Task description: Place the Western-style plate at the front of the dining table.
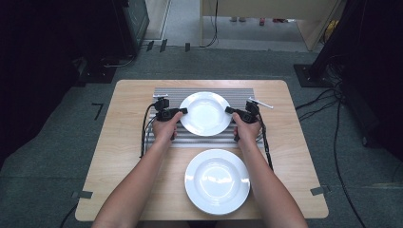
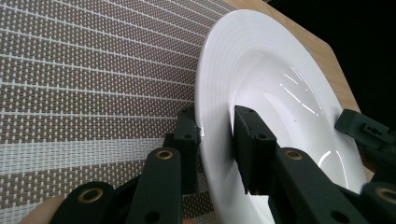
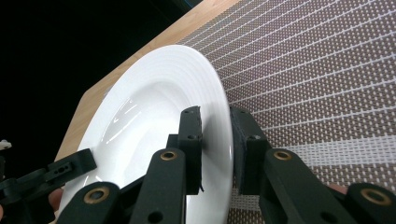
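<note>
The far white round ceramic plate (image 1: 205, 113) hides the middle of the striped woven placemat (image 1: 166, 92). In the left gripper view, that plate's lower rim runs off the bottom edge. The light wooden table (image 1: 123, 156) loses its near edge behind the person's forearms.

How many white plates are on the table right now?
2. One plate sits on the striped mat, gripped at its rim by the left gripper and right gripper; the other plate lies nearer the person.

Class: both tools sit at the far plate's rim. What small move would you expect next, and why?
Probably a level lift. The left tool and right tool each straddle opposite rims of the far plate on the striped mat; the near plate lies free.
</note>
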The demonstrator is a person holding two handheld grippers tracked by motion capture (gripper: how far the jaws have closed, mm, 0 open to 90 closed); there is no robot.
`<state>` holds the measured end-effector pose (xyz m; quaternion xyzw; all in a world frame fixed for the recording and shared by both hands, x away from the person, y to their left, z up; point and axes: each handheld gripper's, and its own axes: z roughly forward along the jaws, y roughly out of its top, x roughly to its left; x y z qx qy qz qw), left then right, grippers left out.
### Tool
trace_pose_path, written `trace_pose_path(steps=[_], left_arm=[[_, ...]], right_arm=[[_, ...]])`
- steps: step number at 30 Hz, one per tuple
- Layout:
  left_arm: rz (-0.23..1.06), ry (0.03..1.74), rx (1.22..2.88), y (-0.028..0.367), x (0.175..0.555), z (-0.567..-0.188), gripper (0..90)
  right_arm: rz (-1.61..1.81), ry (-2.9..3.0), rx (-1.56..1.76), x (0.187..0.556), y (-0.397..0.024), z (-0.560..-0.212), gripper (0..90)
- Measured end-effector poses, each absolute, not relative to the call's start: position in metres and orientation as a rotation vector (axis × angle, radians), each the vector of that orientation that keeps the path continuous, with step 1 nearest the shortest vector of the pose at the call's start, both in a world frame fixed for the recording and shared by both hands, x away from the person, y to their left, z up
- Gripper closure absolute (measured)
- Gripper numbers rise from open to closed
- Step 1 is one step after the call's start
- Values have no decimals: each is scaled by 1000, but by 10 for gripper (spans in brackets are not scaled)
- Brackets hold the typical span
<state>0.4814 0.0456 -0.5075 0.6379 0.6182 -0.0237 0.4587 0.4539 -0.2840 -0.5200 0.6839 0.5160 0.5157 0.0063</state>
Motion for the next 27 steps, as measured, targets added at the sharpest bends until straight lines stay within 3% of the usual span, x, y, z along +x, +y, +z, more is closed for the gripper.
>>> trace_pose_path(steps=[19,21,24,27], left_arm=[[28,1482,1647,41,479,-509,692],[92,1433,1700,38,476,-509,661],[159,1416,1737,36,473,-507,514],[224,1429,1755,37,470,-502,395]], right_arm=[[1615,1613,2102,453,-282,-522,764],[1589,1646,2044,452,-281,-522,733],[1544,1667,1960,450,-277,-519,583],[1520,1660,1915,449,-276,-515,510]])
